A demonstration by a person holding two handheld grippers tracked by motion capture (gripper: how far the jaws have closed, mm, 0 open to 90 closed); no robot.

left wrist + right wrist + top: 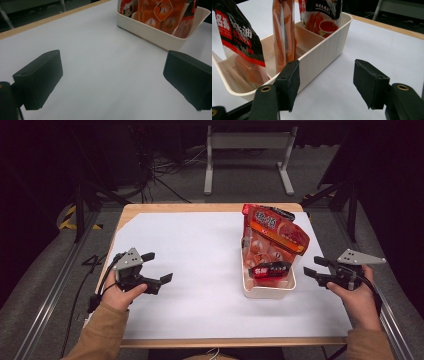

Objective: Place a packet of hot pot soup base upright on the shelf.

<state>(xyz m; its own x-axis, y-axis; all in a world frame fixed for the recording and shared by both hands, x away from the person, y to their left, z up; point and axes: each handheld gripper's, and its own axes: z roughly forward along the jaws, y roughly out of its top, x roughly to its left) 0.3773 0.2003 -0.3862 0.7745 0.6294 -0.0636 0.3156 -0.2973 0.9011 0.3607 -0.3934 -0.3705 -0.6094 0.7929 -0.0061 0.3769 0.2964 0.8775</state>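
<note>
Both grippers sit low over the white table cover [190,250] with nothing between their jaws. Held at the near left of the table in the high view, the left gripper [156,266] has its jaws spread wide and pointing toward the right, the person's left hand [120,292] wrapped around its body from below and a tan sleeve [100,332] running back to the table's near edge. Its grey three-cornered plate faces up. In the left gripper view the two black pads [40,78] stand far apart over bare white surface, well short of the bin.

Over at the right edge of the table, the right gripper [311,266] is also spread open, jaws aimed left toward the bin, with the right hand [357,297] gripping it from behind. In the right gripper view one pad [289,81] lies just beside the bin's ribbed side wall, whether touching I cannot tell, while the other hangs over open table.

A cream plastic bin [267,292] stands on the right half of the table, between the grippers but far nearer the right one. It is divided into compartments and holds several upright snack packets [272,237], red and orange, the tallest leaning toward the far side; a red-and-black packet [270,270] sits in the nearest compartment.
</note>
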